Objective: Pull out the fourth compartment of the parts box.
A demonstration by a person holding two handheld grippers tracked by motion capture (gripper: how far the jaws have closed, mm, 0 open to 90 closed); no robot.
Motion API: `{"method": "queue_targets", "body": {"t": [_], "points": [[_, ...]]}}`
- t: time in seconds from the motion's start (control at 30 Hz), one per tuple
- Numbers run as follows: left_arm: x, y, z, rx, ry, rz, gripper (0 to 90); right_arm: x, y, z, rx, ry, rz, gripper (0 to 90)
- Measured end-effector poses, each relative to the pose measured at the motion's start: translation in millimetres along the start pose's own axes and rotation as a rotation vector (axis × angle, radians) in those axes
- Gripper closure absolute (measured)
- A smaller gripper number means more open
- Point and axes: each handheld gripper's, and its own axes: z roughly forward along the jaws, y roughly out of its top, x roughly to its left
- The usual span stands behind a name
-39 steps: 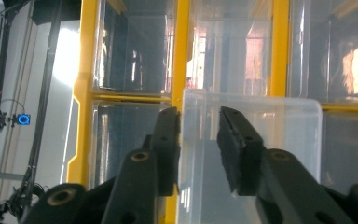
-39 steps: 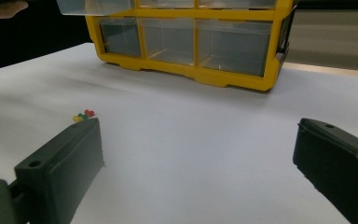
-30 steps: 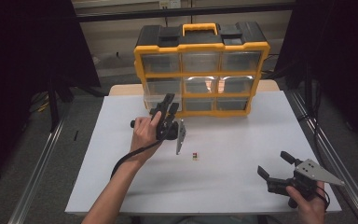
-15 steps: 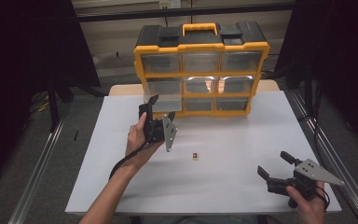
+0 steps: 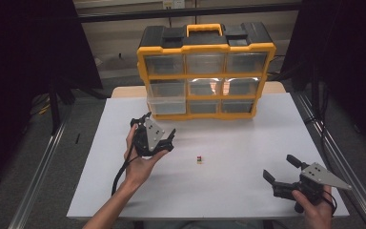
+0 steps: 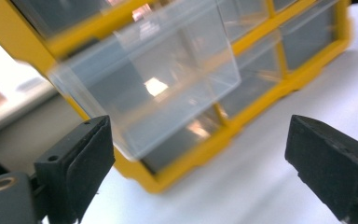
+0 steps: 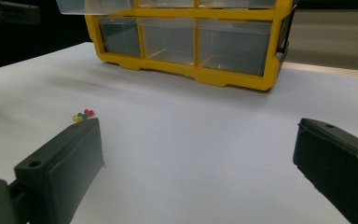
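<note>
A yellow organizer box (image 5: 205, 47) with clear drawers stands at the back of the white table. Its middle-left drawer (image 5: 167, 106) is pulled out toward me, and it also juts out in the left gripper view (image 6: 158, 88). My left gripper (image 5: 156, 128) is held just in front of that drawer, a little to its left. Its jaws have just been opening and now stand open with nothing between them (image 6: 196, 135). A few tiny coloured pins (image 5: 198, 159) lie mid-table. My right gripper (image 5: 279, 167) rests open at the near right, and from it the pins (image 7: 83, 114) lie ahead on the left.
The white sheet (image 5: 238, 138) covers the table between the box and the near edge. Metal rails (image 5: 43, 176) run along both sides of the table. Dark curtains hang left and right of the box.
My left gripper has drawn back from the drawer front toward the near left and its jaws have spread apart, letting go of the drawer. The right gripper has stayed put.
</note>
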Motion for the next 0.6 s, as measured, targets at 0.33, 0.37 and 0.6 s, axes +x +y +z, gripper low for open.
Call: {"method": "queue_targets", "body": {"t": [0.33, 0.37, 0.6], "points": [[4.8, -22.4, -9.5, -0.031, -0.141, -0.279, 5.6, 0.0, -0.1, 0.1, 0.0, 0.001, -0.001, 1.2], [4.2, -24.5, -11.2, -0.029, -0.148, -0.296, 5.1, -0.1, -0.1, -0.2, -0.001, 0.003, -0.002, 1.2], [5.4, -49.5, -22.8, -0.026, -0.229, -0.383, 2.4, 0.0, 0.1, -0.4, -0.003, 0.005, -0.005, 1.2]]}}
